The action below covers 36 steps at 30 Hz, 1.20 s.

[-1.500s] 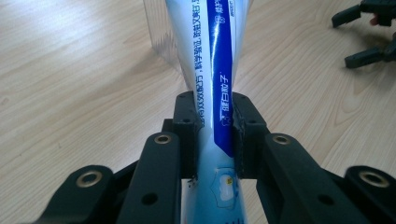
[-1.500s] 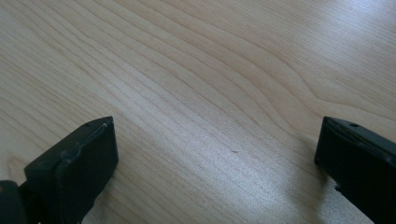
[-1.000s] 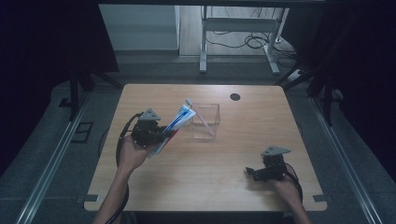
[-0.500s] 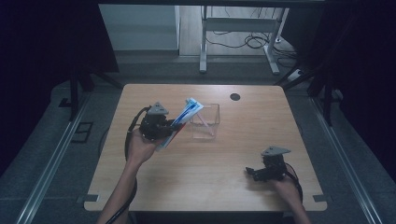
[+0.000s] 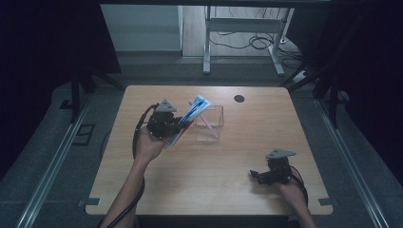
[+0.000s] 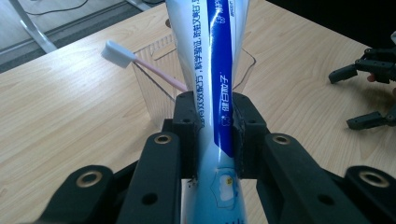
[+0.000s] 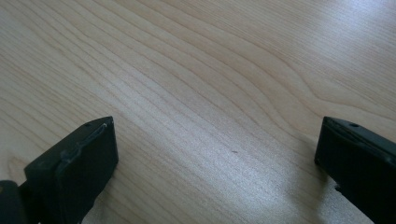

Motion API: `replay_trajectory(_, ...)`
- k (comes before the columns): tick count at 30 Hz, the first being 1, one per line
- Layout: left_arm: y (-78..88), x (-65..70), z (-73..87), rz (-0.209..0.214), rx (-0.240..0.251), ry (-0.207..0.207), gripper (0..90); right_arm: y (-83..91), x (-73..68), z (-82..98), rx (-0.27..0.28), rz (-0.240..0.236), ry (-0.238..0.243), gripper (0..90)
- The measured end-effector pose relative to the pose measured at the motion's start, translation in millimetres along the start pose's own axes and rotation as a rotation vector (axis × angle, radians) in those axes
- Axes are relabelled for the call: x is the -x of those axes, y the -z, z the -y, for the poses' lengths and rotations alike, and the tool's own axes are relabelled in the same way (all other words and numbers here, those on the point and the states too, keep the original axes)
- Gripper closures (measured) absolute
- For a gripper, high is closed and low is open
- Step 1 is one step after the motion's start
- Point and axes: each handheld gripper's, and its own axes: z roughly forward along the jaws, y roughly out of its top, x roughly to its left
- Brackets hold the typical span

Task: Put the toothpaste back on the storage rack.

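the left gripper (image 5: 177, 124) was clenched on a blue-and-white toothpaste tube (image 6: 217, 70), pads pressing both its sides; the tube slanted towards one o'clock, its far end over the near-left rim of a clear plastic container (image 5: 209, 124) at the table's (image 5: 247, 185) middle; a pink toothbrush (image 6: 140, 63) leaned inside the container, its head towards ten o'clock in the left gripper view; the right gripper (image 5: 256, 175) rested on the table at five o'clock, well apart, jaws released with bare wood between them.

Glossy plastic toothpaste tube (image 6: 219, 70) pinched between matt black jaws, ribbed clear-plastic cup (image 6: 161, 77) just beyond, pale wood-grain table (image 7: 196, 70).
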Motion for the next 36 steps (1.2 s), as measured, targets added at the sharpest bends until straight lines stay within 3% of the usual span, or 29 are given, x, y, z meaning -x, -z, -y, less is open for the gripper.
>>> replay_trajectory(19,-20.1,-2.7,-23.2,0.000,0.038,-0.019,74.9,-0.2,-0.3,0.0,0.002,0.000,-0.002,0.0)
replay_trajectory(36,-52.3,-2.4,-46.3,0.006,0.074,-0.019,74.9,0.0,0.4,0.1,0.001,-0.006,0.006,0.0)
